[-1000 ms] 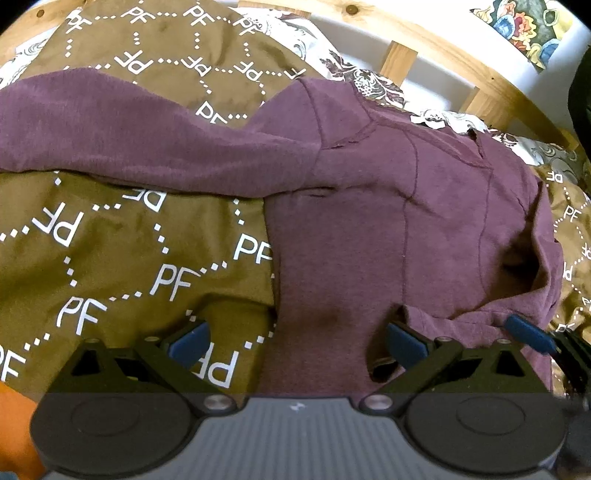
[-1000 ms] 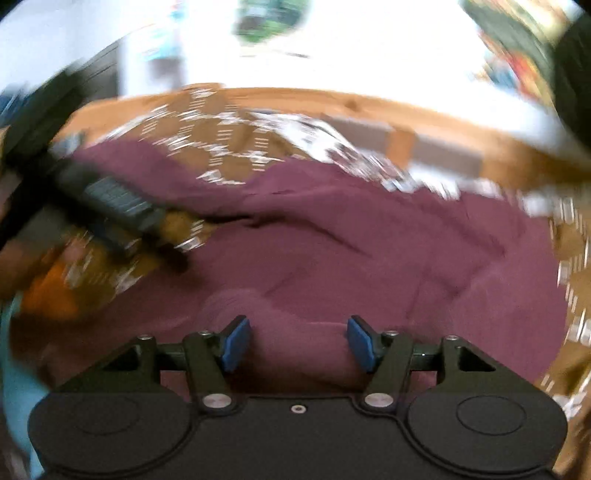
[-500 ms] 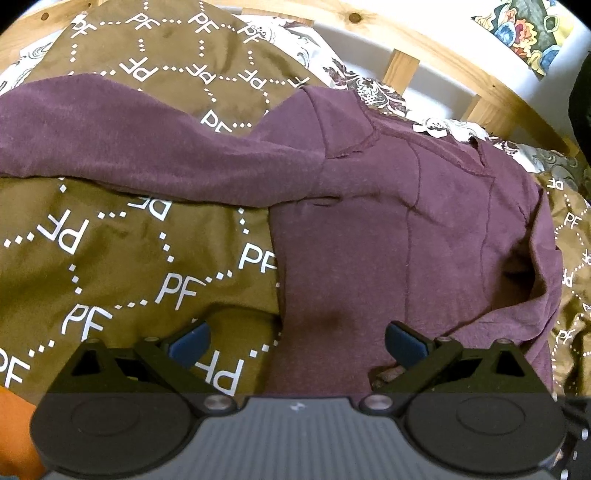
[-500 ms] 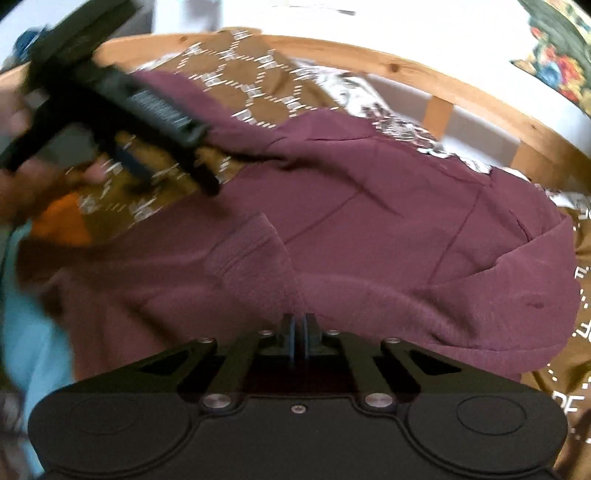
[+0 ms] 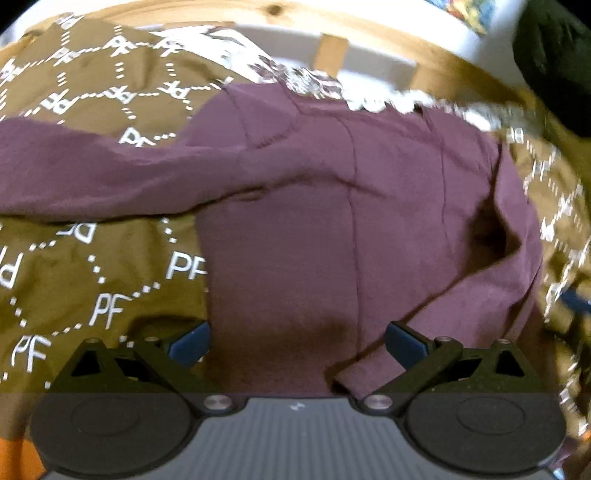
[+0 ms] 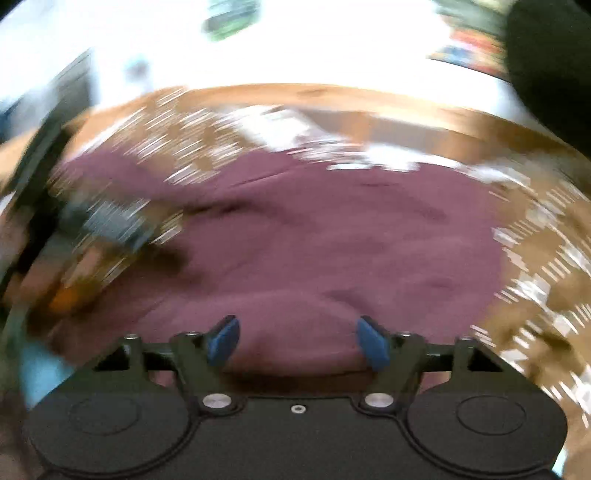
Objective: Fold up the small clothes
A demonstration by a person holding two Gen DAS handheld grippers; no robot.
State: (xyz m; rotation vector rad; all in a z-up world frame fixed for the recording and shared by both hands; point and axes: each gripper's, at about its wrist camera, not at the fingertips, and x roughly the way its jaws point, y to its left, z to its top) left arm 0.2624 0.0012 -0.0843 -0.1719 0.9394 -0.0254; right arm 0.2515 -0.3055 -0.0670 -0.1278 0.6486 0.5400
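Spread flat on a bed, over a brown bedcover (image 5: 92, 280) printed with white letters: a maroon top (image 5: 295, 236), one sleeve stretched out to the left, the other side already doubled inward with its cuff near the lower edge. Left gripper (image 5: 295, 338) low over the hem, jaws spread wide, cloth lying between the pads but not pinched. Right gripper (image 6: 297, 341) above the near fold in a heavily blurred view, jaws opening, cloth beneath them and nothing gripped.

Probably between folds: one side laid in, the long left sleeve yet to come across. Best done by taking that sleeve close to the cuff, pinching only the top layer, carrying it low and level over the body so the fold underneath stays put, then smoothing toward the hem. Worth letting go only once the cloth lies flat.

No containers in sight; a wooden bed frame (image 5: 369, 22) beyond.
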